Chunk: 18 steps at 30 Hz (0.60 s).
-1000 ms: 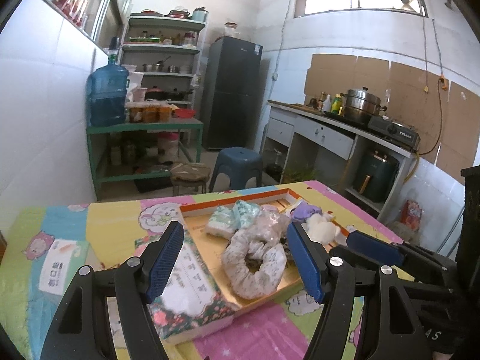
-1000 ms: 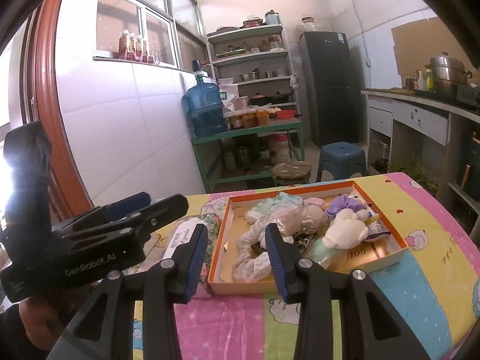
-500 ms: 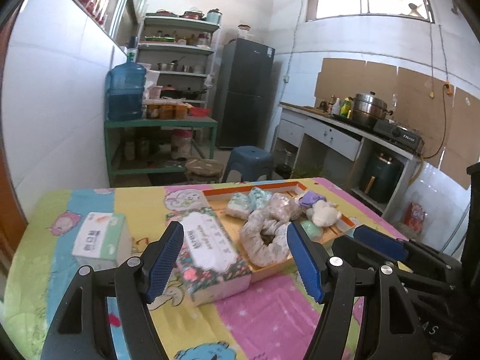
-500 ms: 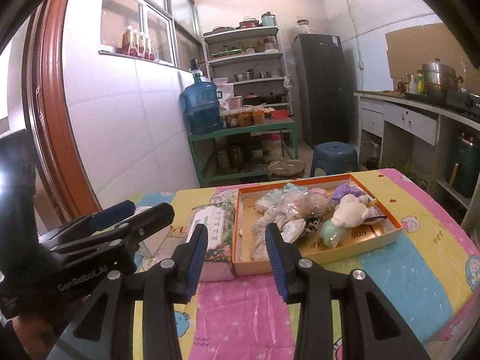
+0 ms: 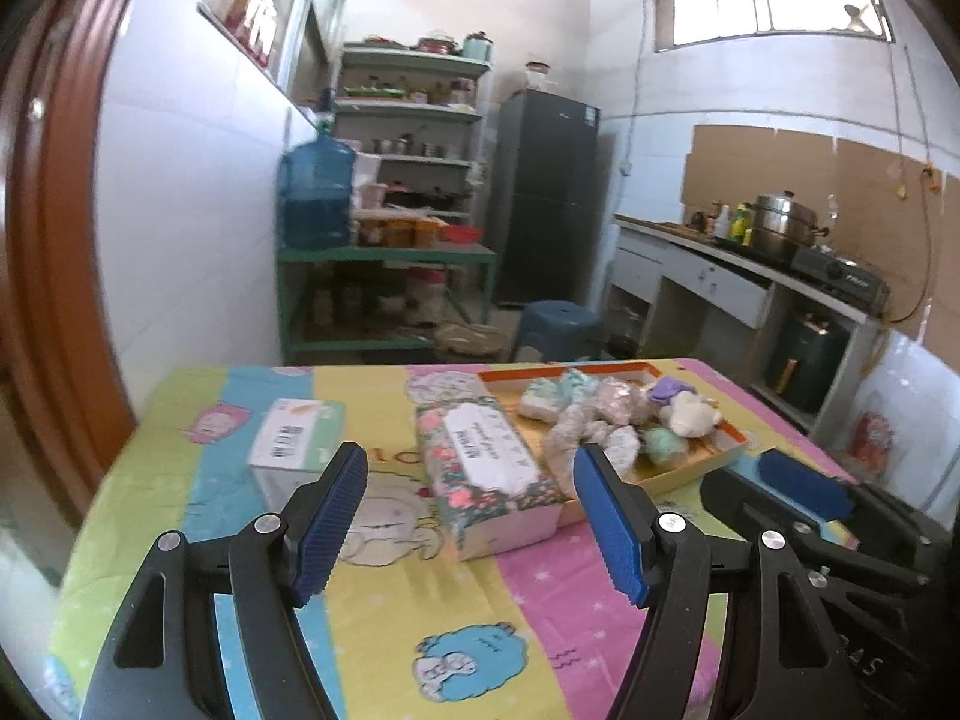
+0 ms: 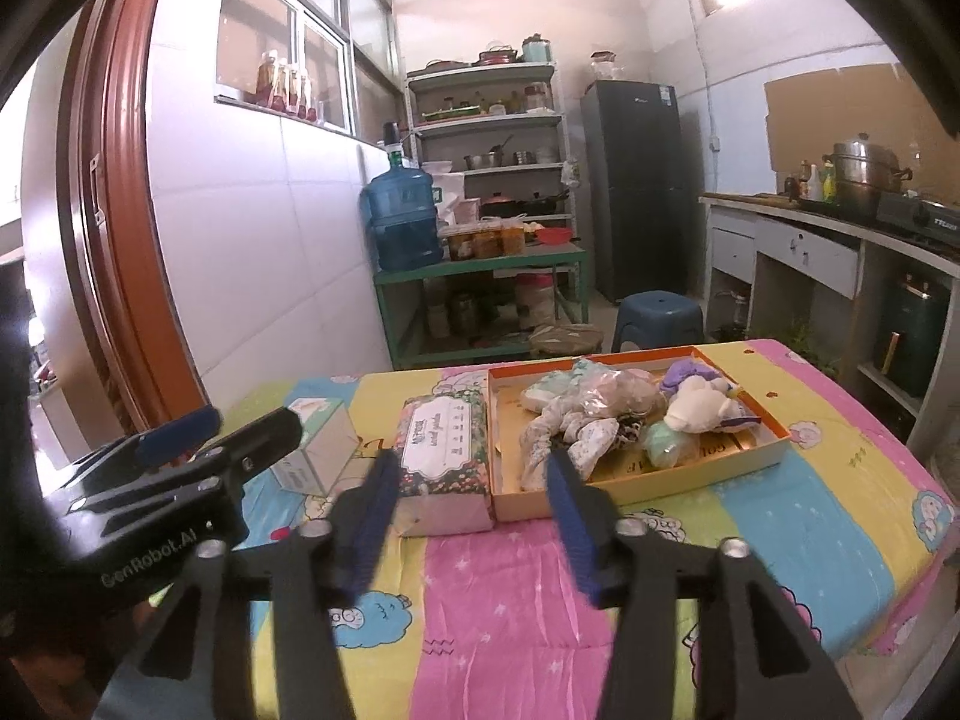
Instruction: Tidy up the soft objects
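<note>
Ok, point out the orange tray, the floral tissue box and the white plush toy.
orange tray [image 6: 774, 427]: right wrist view, on its orange right rim.
floral tissue box [image 6: 443, 439]: right wrist view, on its top face.
white plush toy [image 6: 696, 407]: right wrist view, on its body.

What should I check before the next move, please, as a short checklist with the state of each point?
1. Left gripper jaws open and empty: ok.
2. Right gripper jaws have just been opening, nothing between them: ok.
3. Soft toys all inside the orange tray: ok.
4. Floral tissue box touching the tray's left wall: ok.
5. White tissue box standing apart on the tablecloth: ok.
6. Which thing goes next: cannot tell.
</note>
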Each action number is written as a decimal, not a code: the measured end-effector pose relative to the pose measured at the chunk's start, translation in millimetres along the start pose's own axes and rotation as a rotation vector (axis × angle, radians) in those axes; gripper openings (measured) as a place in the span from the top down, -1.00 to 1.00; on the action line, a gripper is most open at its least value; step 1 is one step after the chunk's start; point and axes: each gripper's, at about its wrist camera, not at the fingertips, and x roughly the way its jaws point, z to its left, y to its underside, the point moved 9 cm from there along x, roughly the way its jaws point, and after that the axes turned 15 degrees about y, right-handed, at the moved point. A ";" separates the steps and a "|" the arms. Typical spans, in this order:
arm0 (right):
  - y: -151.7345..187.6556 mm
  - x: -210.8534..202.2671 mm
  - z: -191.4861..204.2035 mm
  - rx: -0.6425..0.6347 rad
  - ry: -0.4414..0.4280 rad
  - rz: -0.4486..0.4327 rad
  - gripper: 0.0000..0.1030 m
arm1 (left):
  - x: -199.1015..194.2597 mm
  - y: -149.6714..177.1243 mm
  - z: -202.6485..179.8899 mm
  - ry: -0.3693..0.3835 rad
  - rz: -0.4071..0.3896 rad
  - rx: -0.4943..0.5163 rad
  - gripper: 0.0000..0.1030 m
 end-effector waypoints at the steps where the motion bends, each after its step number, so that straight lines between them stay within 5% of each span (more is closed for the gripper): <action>1: -0.2 -3.5 -0.1 0.002 0.009 -0.007 -0.06 | -4.0 0.3 -2.1 -0.009 -0.006 0.008 -0.41; 18: -3.1 -32.2 4.6 -0.023 0.047 -0.051 -0.07 | -38.9 4.2 0.1 -0.059 -0.043 -0.019 -0.41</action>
